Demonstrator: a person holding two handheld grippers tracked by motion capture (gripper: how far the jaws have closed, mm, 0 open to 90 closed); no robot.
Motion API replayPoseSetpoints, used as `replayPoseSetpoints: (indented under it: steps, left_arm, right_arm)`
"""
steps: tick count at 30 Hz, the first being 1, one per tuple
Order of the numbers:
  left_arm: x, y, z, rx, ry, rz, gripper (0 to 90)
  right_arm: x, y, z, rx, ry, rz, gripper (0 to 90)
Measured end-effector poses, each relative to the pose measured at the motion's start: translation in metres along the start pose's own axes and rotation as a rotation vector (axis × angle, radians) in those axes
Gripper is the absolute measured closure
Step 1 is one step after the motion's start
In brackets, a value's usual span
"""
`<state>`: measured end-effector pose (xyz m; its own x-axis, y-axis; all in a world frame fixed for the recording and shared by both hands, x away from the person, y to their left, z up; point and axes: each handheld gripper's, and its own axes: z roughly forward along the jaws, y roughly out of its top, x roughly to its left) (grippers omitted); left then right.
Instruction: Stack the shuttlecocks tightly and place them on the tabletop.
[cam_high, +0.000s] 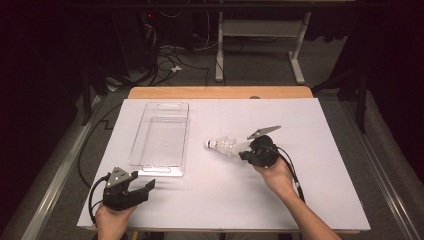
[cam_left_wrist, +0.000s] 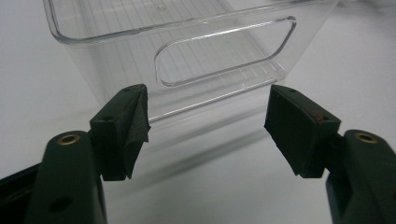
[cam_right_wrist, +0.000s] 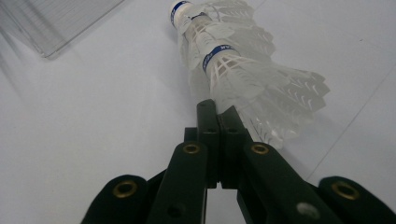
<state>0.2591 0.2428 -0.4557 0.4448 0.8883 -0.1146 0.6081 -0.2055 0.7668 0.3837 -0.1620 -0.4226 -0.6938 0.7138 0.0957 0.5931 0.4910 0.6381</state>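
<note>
A stack of nested white shuttlecocks (cam_high: 225, 146) with blue bands lies on its side at mid-table, cork tips pointing left toward a clear plastic bin (cam_high: 186, 135). My right gripper (cam_high: 243, 152) is shut, its tips pinching the edge of the feather skirt of the shuttlecocks (cam_right_wrist: 243, 74); in the right gripper view the right gripper (cam_right_wrist: 217, 109) shows its jaws pressed together. My left gripper (cam_high: 142, 181) rests near the table's front left corner. In its own view the left gripper (cam_left_wrist: 208, 126) is open and empty, facing the handle cut-out in the bin (cam_left_wrist: 116, 35).
A white sheet (cam_high: 320, 190) covers the table, with a wooden edge (cam_high: 220, 92) at the back. A bin corner (cam_right_wrist: 46, 28) shows in the right gripper view. Cables and a desk frame (cam_high: 297, 55) stand on the floor beyond.
</note>
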Motion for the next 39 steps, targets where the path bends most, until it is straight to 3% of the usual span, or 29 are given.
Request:
replayPoseSetpoints:
  steps: [39]
  left_arm:
    - [0.000,0.000,0.000,0.001,0.001,0.002,31.3]
  right_arm:
    - [0.005,0.015,0.019,0.014,0.012,-0.011,90.0]
